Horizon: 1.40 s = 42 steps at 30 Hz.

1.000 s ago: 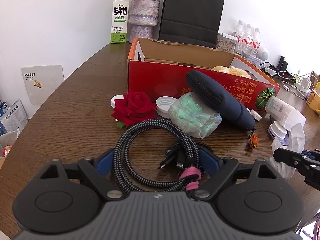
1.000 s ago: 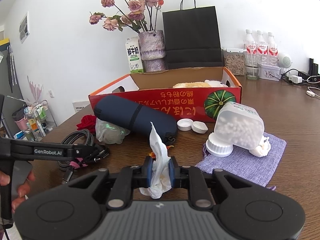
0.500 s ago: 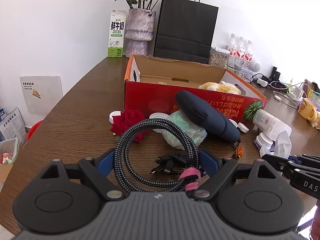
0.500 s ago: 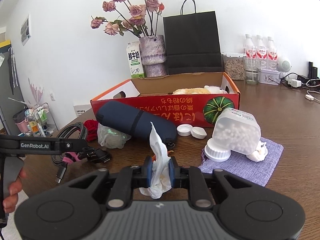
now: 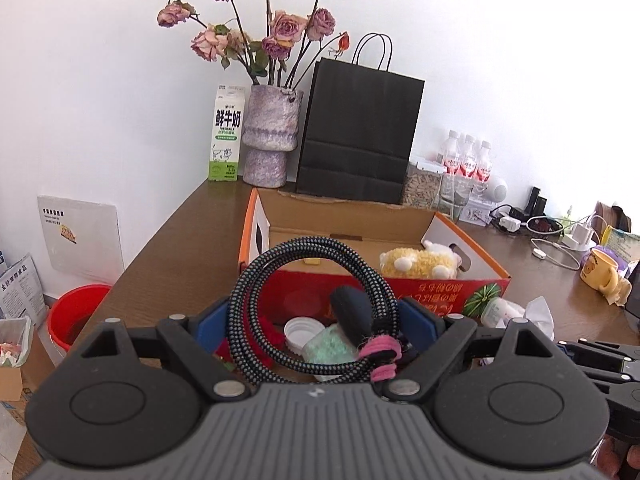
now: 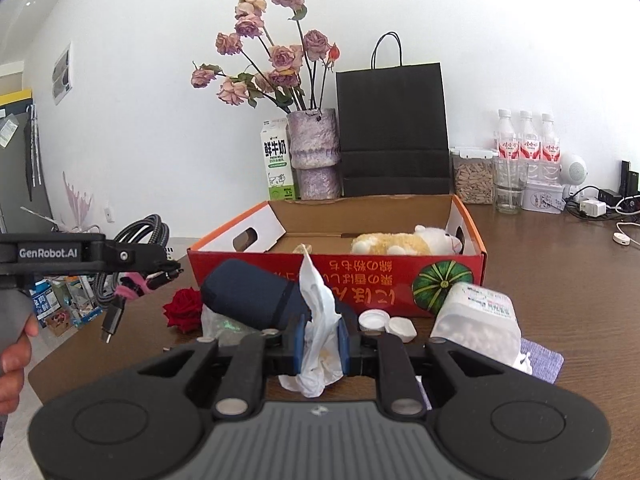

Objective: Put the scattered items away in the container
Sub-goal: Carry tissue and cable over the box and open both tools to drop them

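Note:
My left gripper [image 5: 314,320] is shut on a coiled black braided cable [image 5: 308,248] with a pink tie, held in the air in front of the red cardboard box [image 5: 440,286]. In the right wrist view the same cable [image 6: 144,232] hangs at the left, clear of the table. My right gripper [image 6: 320,338] is shut on a crumpled white tissue [image 6: 316,300], just before the box [image 6: 360,276]. A yellow plush toy [image 6: 400,242] lies inside the box. A navy pouch [image 6: 248,296], a red rose [image 6: 184,308], a green bag [image 6: 224,326], two white caps [image 6: 374,318] and a white jar [image 6: 476,320] lie on the table.
Behind the box stand a purple vase [image 5: 270,136], a milk carton [image 5: 226,140], a black paper bag [image 5: 360,132] and water bottles [image 6: 526,144]. A purple cloth [image 6: 544,360] lies under the jar. A yellow mug [image 5: 600,272] sits far right; a red bucket [image 5: 76,312] stands on the floor left.
Both grippers have risen. The cable has come up off the table with the left gripper and now hangs before the box. The tissue stays clamped in the right gripper.

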### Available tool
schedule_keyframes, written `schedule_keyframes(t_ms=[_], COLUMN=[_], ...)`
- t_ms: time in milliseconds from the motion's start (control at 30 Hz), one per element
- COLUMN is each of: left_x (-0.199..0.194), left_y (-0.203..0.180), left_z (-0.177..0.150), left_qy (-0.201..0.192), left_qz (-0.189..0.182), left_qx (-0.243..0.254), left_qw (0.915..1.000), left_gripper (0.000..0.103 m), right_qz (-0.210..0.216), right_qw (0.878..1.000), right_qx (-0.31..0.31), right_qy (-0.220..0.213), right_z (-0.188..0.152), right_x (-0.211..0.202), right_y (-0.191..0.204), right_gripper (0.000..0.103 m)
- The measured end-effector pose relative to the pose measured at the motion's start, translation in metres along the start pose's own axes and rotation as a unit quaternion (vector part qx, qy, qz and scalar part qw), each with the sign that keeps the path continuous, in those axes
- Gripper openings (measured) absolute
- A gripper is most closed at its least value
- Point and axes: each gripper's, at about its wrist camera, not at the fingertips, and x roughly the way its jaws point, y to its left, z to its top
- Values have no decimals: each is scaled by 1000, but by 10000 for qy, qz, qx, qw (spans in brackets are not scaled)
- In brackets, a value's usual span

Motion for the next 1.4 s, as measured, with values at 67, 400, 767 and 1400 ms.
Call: schedule_keyframes(t_ms=[67,400,767,1400], left_x=[2,27,84,168], left_y=[-3,-13,-7,6], left_z=[9,49,77,53], left_qy=[-114,-481,-461,-81], left_qz=[-17,-161,10,449], left_qx=[-9,-176,-523,-401], left_qw=[9999,9986,9976,9982], left_gripper=[89,89,89,89], right_qz=[14,43,-33,-159], right_qw=[10000,9990,9980,9992], right_qx=[-19,0,201,371], right_qy=[-86,-447,-591,1], right_z=[8,50,91,74], right_x=[2,31,95,184], right_y=[1,5,-1,-13], right_gripper=[16,16,16,16])
